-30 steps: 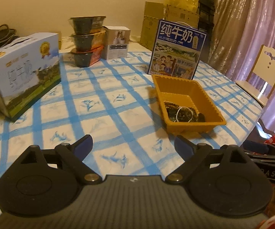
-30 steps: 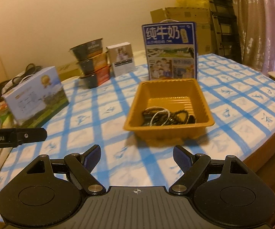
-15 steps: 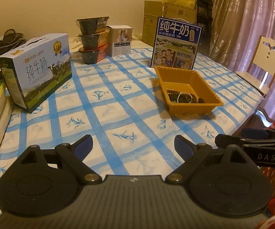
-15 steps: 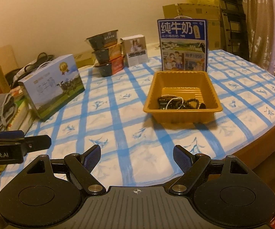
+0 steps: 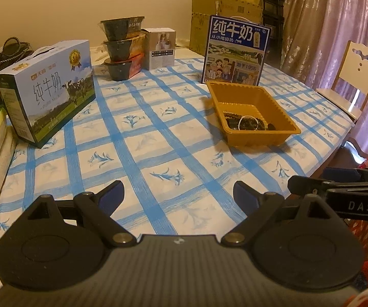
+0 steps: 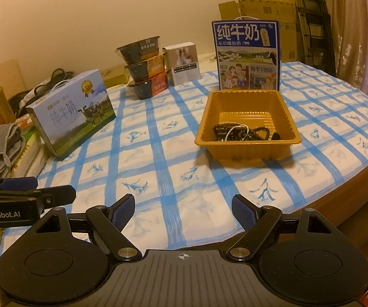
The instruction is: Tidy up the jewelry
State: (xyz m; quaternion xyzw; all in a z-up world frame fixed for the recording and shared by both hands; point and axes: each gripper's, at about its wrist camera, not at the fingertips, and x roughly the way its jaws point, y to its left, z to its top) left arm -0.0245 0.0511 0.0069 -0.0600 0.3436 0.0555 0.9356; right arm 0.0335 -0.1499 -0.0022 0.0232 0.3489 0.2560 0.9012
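Jewelry (image 6: 241,131), dark beaded loops in ribbed amber plastic tray (image 6: 290,124); both grippers' jaws apart, empty

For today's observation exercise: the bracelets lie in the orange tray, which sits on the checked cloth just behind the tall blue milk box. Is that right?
Not quite. The orange tray with the bracelets sits in front of the tall blue milk box, not behind it, on the checked cloth. The right wrist view shows this.

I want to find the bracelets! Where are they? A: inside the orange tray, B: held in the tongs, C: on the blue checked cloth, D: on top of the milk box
A: the bead bracelets lie bunched in the orange tray, at its near end.
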